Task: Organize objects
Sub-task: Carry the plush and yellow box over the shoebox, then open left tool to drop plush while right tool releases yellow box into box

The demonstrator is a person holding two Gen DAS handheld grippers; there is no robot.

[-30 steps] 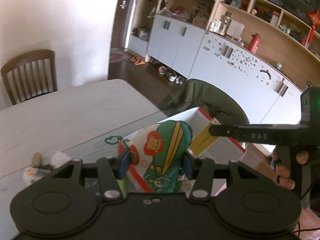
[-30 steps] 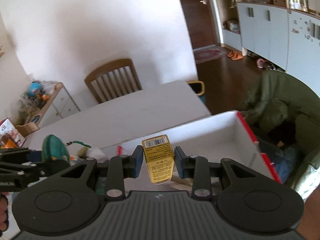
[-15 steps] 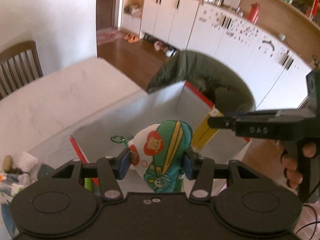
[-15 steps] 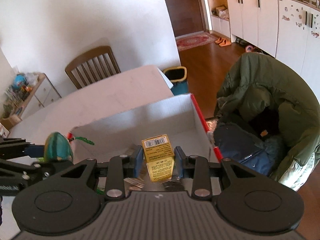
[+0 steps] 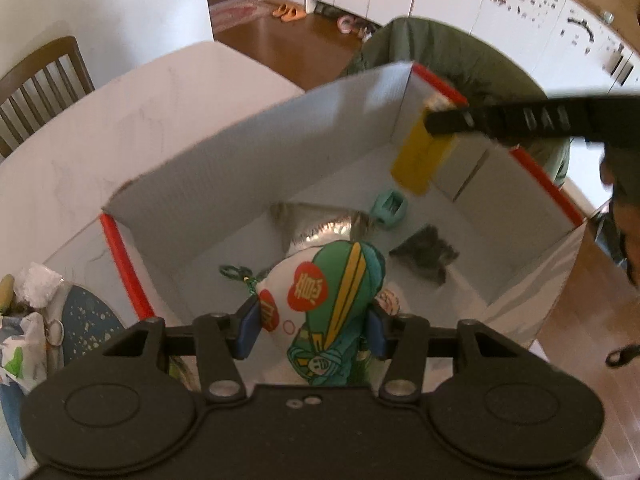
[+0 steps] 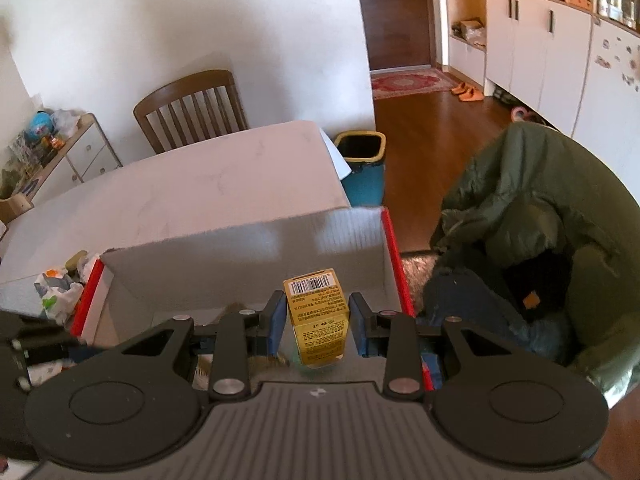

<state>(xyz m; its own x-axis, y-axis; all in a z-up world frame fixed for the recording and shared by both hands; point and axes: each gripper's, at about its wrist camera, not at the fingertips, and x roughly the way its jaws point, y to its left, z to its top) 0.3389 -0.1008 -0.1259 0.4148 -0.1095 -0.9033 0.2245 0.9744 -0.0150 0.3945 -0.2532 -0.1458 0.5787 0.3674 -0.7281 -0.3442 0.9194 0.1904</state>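
Note:
An open white box [image 5: 248,152] with red rims stands on the table. In it lie a silver foil bag [image 5: 320,228], a small teal object [image 5: 390,208] and a dark furry thing [image 5: 428,252]. My left gripper [image 5: 313,330] is shut on a green and white plush pouch [image 5: 332,280], held above the box's near left part. My right gripper [image 6: 318,320] is shut on a small yellow carton [image 6: 318,312]. In the left wrist view the yellow carton [image 5: 420,160] hangs over the box's far right corner.
The pale table [image 5: 140,112] runs on behind the box, with a wooden chair [image 5: 36,80] beyond it. Wrappers and crumpled tissue [image 5: 36,292] and a blue plate [image 5: 88,320] lie left of the box. A green coat [image 6: 540,200] sits right of it.
Both grippers have moved forward and tipped down over the box, so its inside now shows. The pouch and the yellow carton stay gripped.

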